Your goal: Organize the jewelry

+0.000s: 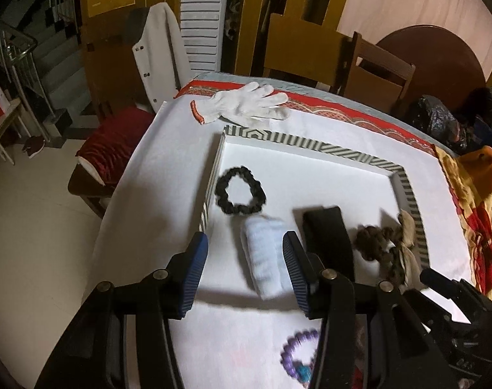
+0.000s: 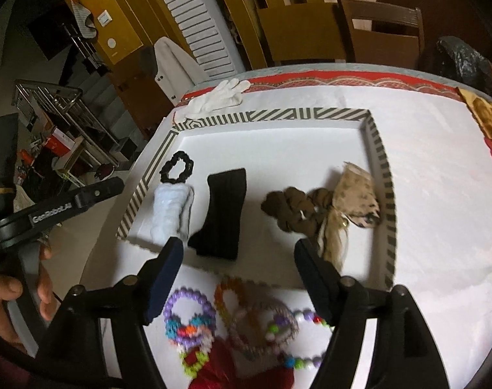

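Observation:
A shallow white tray with a striped rim (image 1: 314, 146) (image 2: 278, 114) lies on the white table. In it lie a black scrunchie (image 1: 239, 191) (image 2: 176, 166), a pale blue headband (image 1: 267, 259) (image 2: 169, 209), a black headband (image 1: 327, 240) (image 2: 223, 210) and a brown braided scrunchie with a leopard bow (image 1: 385, 243) (image 2: 323, 207). Several bead bracelets (image 2: 242, 321) (image 1: 297, 353) lie in front of the tray. My left gripper (image 1: 246, 272) is open over the blue headband. My right gripper (image 2: 237, 278) is open and empty above the bracelets.
A white work glove (image 1: 249, 102) (image 2: 216, 97) lies behind the tray. A patterned cloth (image 1: 473, 194) covers the table's right side. Chairs (image 1: 375, 68) and black bags (image 1: 437, 120) stand beyond the far edge. The left gripper's body (image 2: 51, 210) shows at the left.

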A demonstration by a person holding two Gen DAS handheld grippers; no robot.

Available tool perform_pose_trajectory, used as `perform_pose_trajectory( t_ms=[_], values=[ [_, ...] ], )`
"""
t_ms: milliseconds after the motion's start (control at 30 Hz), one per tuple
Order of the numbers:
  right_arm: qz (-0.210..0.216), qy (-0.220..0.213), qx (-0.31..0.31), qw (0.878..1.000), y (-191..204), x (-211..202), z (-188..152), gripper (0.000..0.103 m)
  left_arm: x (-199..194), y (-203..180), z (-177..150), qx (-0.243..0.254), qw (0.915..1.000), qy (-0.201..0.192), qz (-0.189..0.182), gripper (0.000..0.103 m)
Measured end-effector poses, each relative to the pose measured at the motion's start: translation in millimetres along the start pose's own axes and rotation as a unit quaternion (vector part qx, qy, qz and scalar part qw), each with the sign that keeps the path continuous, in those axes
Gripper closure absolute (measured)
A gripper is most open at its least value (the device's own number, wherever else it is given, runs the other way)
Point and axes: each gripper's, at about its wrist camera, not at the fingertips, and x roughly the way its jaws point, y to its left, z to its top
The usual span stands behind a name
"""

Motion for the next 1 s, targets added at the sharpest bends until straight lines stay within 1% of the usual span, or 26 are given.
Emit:
perform_pose_trajectory(
  t_ms=[167, 267, 400, 467, 500, 567, 600, 700, 733, 867, 1000],
  values=[
    [-0.002, -0.011, -0.004, 1.000, -9, -28, -24, 0.028, -23, -11, -26, 0.012, 0.9999, -0.006, 0.009, 0.067],
    [-0.010, -0.013, -0.008, 1.000, -17, -44, -39, 0.025, -38, -18, -44, 0.020, 0.9996, -0.017, 0.013, 0.067],
    [-0.011, -0.010, 0.005, 1.000, -29, -60, -57, 0.025, -53, -25, -65, 0.020, 0.9997, -0.017, -0.001, 0.067],
    [-0.012, -0.009, 0.007, 1.000, -34, -69, -68, 0.025, -64, -30, -78, 0.025, 0.9993, -0.029, -0.003, 0.067],
    [-0.013, -0.009, 0.007, 1.000, -35, -72, -71, 0.025, -72, -33, -86, 0.036, 0.9985, -0.041, -0.003, 0.067],
    [-0.013, -0.010, 0.005, 1.000, -37, -80, -78, 0.025, -83, -36, -97, 0.046, 0.9973, -0.053, -0.017, 0.067],
    [-0.013, -0.010, 0.003, 1.000, -37, -83, -81, 0.024, -91, -36, -104, 0.047, 0.9965, -0.061, -0.034, 0.067],
    [-0.012, -0.012, -0.006, 1.000, -36, -92, -91, 0.023, -104, -36, -115, 0.053, 0.9949, -0.065, -0.056, 0.067],
    [-0.013, -0.012, -0.008, 1.000, -36, -94, -93, 0.023, -107, -36, -120, 0.058, 0.9946, -0.064, -0.059, 0.067],
    [-0.014, -0.001, -0.015, 1.000, -36, -93, -103, 0.022, -110, -37, -133, 0.065, 0.9943, -0.048, -0.070, 0.056],
    [-0.021, 0.010, -0.022, 0.999, -40, -89, -113, 0.022, -111, -35, -141, 0.058, 0.9940, -0.038, -0.084, 0.054]
  ],
)
